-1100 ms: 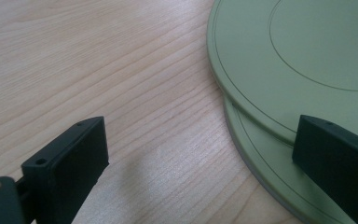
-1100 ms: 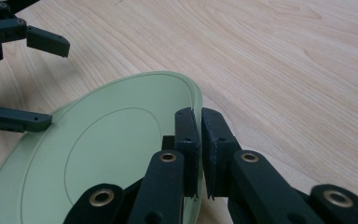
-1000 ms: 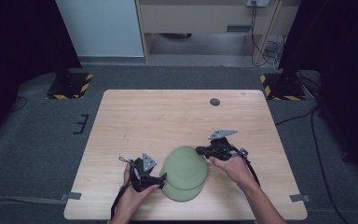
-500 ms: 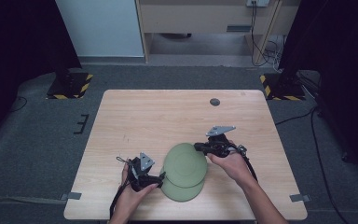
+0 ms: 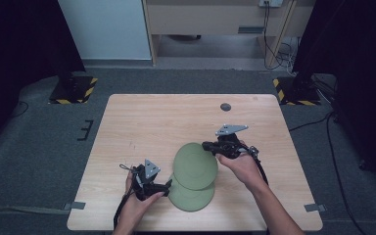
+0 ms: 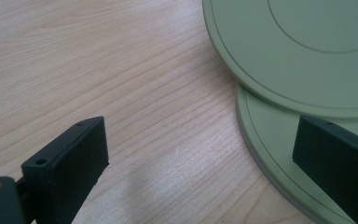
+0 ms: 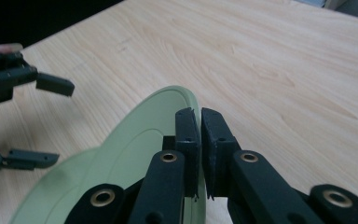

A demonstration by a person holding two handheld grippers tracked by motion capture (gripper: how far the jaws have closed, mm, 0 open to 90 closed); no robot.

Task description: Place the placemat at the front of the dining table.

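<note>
The upper green plate (image 5: 194, 165) is pinched at its rim by the right gripper (image 5: 210, 146), tilted above the lower plate (image 5: 196, 198) that lies flat near the table's (image 5: 166, 117) front edge. It looks stiff, light and smooth, likely slippery, so the rim is the sensible hold; a thin edge grip could let it swivel. The left gripper (image 5: 164, 186) has its jaws apart, astride the lower plate's edge without pressing on it. The right gripper view shows the pads (image 7: 186, 135) clamped on the rim; the left gripper view shows the gap between the two plates.
</note>
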